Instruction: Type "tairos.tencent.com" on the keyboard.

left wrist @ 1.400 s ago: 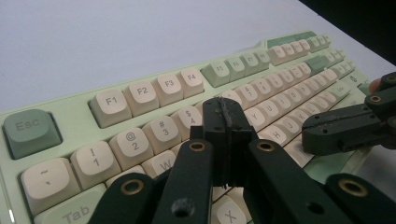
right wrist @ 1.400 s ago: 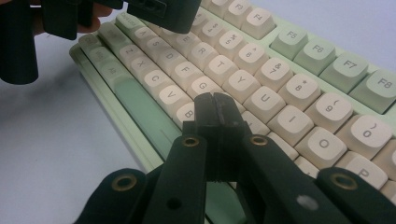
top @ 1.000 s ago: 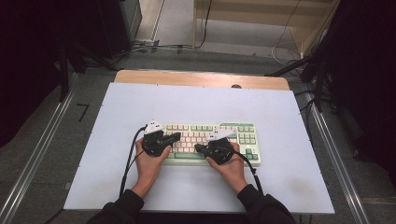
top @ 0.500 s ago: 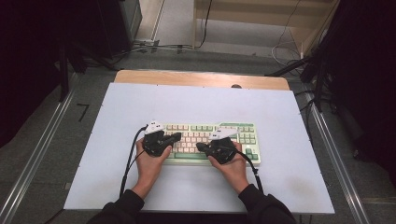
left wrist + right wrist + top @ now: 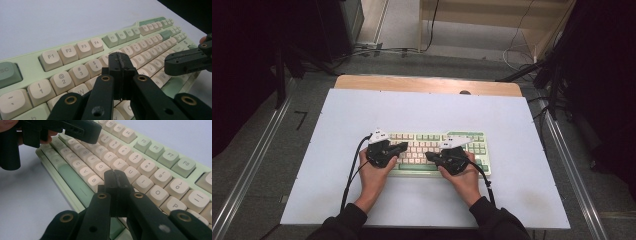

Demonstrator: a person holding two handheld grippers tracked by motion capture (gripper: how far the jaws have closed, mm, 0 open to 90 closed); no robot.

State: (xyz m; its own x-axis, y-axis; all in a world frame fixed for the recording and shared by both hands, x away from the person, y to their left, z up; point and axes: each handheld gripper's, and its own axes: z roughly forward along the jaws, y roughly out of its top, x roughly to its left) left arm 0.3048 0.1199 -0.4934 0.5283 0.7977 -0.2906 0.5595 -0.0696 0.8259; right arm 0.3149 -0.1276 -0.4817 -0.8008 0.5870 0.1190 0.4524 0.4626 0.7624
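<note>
Left hand-held gripper (image 5: 120, 61) first: its two black jaws are pressed together with nothing between them, the tips poised over the number row of the keyboard (image 5: 82, 47), just above the keys near 4 and 5. Whether the tips actually touch a keycap cannot be told. From above, the left hand-held gripper (image 5: 401, 147) sits over the keyboard's left half, gripped by the left hand (image 5: 374, 172), with its cable (image 5: 352, 172) looping down off the keyboard's left end toward the person.

Over to the right hand-held gripper (image 5: 116, 178): jaws together as well, empty, tips hanging over the letter keys around G, H and B, close to the green space bar (image 5: 72, 180). In the high view the right hand-held gripper (image 5: 430, 156) covers the keyboard's middle-right part, held by the right hand (image 5: 464, 177). The two sets of tips point inward at each other across the keyboard's centre, near but apart.

The keyboard (image 5: 472, 142) itself: pale green case, cream keys, green accent keys, lying flat and square-on just ahead of both hands, beneath both tools. It rests on the white counter (image 5: 422, 110), toward the counter's near edge. Beyond the keyboard, a wooden strip (image 5: 412, 84) runs along the counter's far edge.
</note>
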